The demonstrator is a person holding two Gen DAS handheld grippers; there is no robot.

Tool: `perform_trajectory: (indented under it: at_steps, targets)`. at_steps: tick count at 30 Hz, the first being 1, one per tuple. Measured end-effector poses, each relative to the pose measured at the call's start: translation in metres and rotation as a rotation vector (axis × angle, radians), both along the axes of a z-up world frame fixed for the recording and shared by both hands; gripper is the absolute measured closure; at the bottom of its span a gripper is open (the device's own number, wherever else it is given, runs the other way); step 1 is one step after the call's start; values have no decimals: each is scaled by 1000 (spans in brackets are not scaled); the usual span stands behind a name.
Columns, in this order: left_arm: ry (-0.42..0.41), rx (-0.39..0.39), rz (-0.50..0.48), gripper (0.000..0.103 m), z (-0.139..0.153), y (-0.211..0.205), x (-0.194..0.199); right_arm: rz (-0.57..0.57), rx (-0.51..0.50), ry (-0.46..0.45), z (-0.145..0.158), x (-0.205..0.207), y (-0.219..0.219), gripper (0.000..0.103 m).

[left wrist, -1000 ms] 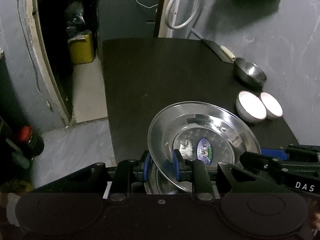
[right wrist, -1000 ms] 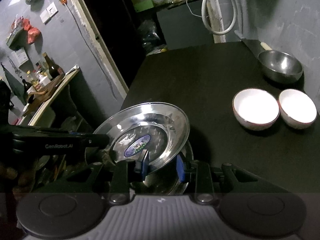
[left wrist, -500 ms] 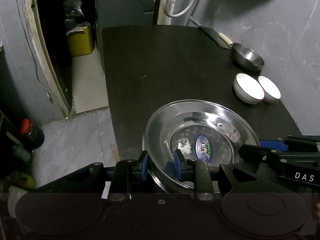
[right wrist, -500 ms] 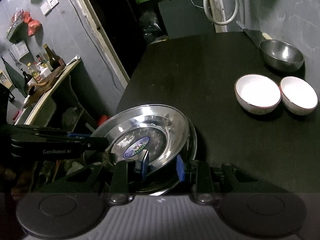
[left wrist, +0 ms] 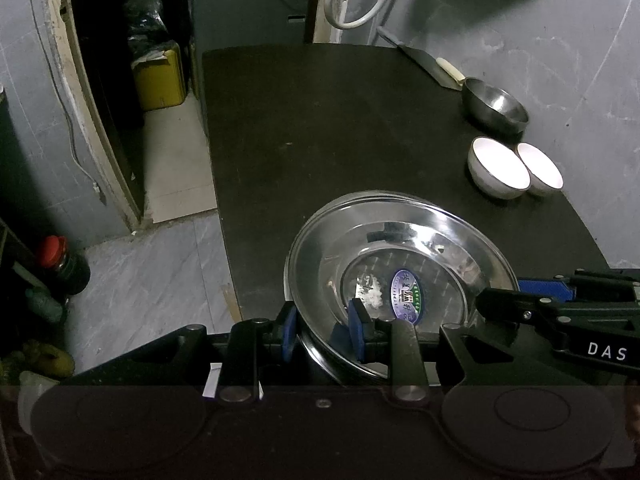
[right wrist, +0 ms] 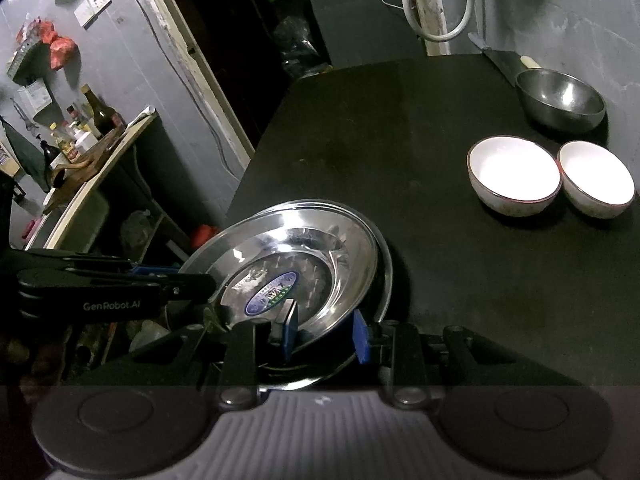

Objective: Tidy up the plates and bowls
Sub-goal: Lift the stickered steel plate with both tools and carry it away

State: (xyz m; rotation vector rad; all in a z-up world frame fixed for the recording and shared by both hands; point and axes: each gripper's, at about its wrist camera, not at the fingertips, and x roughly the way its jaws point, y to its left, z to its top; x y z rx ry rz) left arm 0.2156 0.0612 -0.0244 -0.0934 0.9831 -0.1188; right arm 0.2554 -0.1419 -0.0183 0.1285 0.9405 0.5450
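Your left claw and right claw each straddle the rim of the top steel plate, which sits on a second plate at the near edge of the dark tabletop; whether the blue pads actually press the rim, you cannot tell. Ahead and to the right of both claws stand two white bowls side by side, with a steel bowl beyond them against the grey wall. Left of your left claw, pale floor tiles lead to a dark doorway.
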Motion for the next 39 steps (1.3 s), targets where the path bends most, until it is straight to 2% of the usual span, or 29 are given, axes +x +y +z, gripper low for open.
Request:
perform_trajectory:
  at_steps: [28, 39]
  targets:
    - [12, 15, -8, 72, -4, 1, 2, 7, 3, 20, -4, 3, 2, 69]
    - [14, 39, -16, 72, -3, -1, 3, 41, -22, 12, -2, 1, 7, 61]
